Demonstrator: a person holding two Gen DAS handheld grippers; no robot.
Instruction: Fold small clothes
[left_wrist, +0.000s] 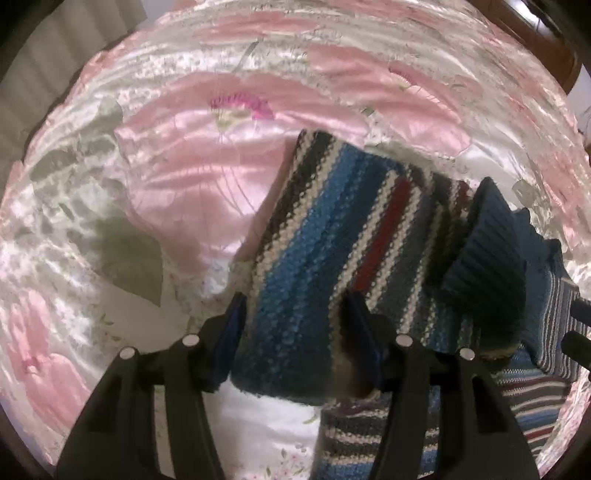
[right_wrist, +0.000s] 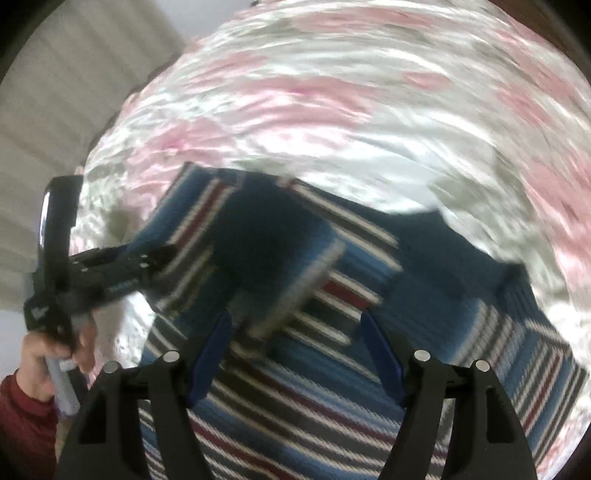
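Both wrist views look down closely, sharing the striped sweater (left_wrist: 332, 236).

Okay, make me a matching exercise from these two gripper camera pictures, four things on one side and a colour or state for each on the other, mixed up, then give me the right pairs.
Things:
1. bedspread
2. sweater
3. cuff
4. person's sleeve

Descriptions:
A. dark red
B. ribbed, dark blue
C. shiny, with pink flowers
D. blue, white, black and red stripes

Pairs: 1-C, 2-D, 3-B, 4-A
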